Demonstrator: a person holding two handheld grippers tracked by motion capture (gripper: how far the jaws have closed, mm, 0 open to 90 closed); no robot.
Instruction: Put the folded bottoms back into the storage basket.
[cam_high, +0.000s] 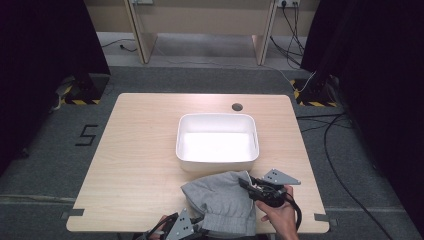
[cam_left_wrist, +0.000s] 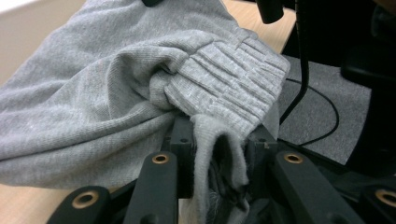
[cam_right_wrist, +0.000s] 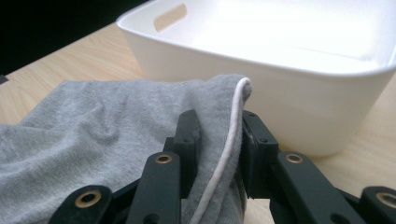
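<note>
A grey knit garment (cam_high: 222, 202) lies bunched at the table's near edge, just in front of a white plastic tub (cam_high: 218, 141). My left gripper (cam_high: 196, 221) is shut on the garment's ribbed waistband (cam_left_wrist: 219, 140) at the near side, with cloth pinched between the jaws. My right gripper (cam_high: 248, 186) is shut on the garment's far right edge (cam_right_wrist: 219, 140), where a white cord (cam_right_wrist: 229, 140) runs along the hem. The tub (cam_right_wrist: 280, 60) stands close behind that grip, and it is empty. A hand (cam_high: 280, 215) holds the right gripper.
The wooden table (cam_high: 140, 150) has a round cable hole (cam_high: 237, 107) behind the tub. Black curtains and stands flank the table, with cables on the grey floor (cam_high: 340, 165) to the right. A cable (cam_left_wrist: 303, 84) hangs beside the garment in the left gripper view.
</note>
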